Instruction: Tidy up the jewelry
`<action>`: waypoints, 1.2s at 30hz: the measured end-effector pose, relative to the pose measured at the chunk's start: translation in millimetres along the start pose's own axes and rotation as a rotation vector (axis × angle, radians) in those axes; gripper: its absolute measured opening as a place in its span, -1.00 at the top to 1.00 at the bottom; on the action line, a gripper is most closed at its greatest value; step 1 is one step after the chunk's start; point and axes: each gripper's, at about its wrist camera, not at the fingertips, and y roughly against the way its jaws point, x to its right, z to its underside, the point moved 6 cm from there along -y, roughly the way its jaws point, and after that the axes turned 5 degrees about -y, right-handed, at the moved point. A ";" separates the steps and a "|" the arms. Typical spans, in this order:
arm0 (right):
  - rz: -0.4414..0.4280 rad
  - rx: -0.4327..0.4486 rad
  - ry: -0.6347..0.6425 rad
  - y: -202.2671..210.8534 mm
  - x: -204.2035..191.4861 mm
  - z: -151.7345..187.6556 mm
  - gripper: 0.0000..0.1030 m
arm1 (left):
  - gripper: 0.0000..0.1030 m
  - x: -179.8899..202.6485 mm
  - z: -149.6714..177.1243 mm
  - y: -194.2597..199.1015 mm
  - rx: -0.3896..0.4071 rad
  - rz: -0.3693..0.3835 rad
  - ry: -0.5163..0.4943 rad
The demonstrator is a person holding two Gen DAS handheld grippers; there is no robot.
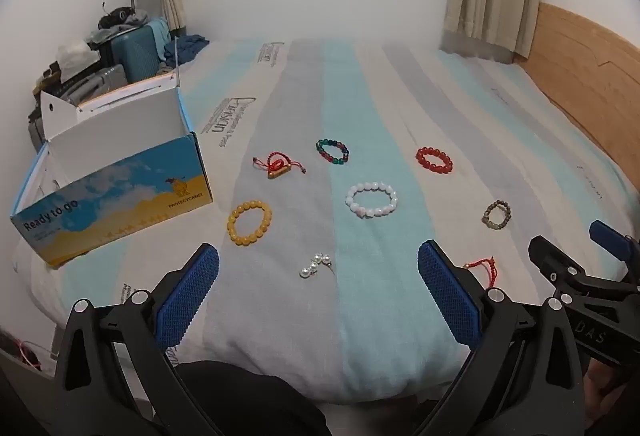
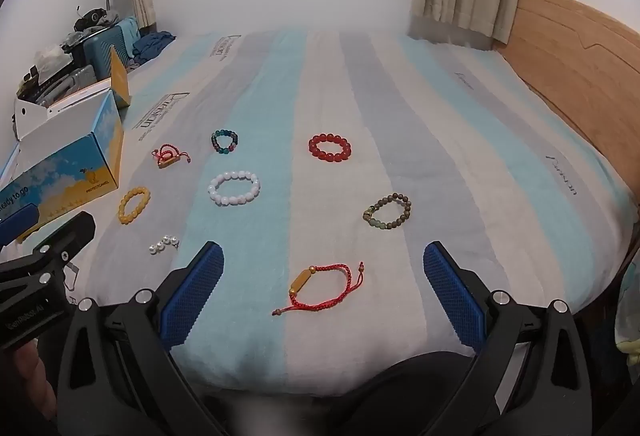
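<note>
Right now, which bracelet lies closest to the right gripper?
The red cord bracelet with the amber bar, lying just ahead of the open right gripper; all others sit farther off.

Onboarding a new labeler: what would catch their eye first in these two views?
Bead bracelets scattered over the striped bedspread: the red bracelet farthest back, the white bracelet mid-bed. The open shoe box sits on the bed's left edge. The red cord bracelet lies between the open right gripper fingers.

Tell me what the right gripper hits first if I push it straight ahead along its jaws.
Probably the red cord bracelet: it lies on the bedsheet between the open jaws of the right gripper, just ahead. Nothing else is in that line before it, though depth is uncertain.
</note>
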 end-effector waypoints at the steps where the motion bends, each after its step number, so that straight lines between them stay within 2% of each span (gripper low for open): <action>1: 0.000 -0.002 -0.001 -0.2 0.1 0.3 -0.86 | -0.89 0.5 -0.2 -1.0 -0.003 -0.005 -0.006; 8: -0.005 -0.014 -0.013 5.7 2.6 2.6 -0.86 | -0.89 14.2 15.6 -4.9 0.002 0.004 -0.005; 14: -0.006 -0.017 -0.007 3.5 1.7 1.8 -0.86 | -0.89 4.4 5.8 -4.9 -0.016 0.011 0.009; 36: -0.011 -0.019 -0.005 4.3 0.8 5.6 -0.86 | -0.89 4.4 3.8 -2.4 -0.023 -0.002 0.003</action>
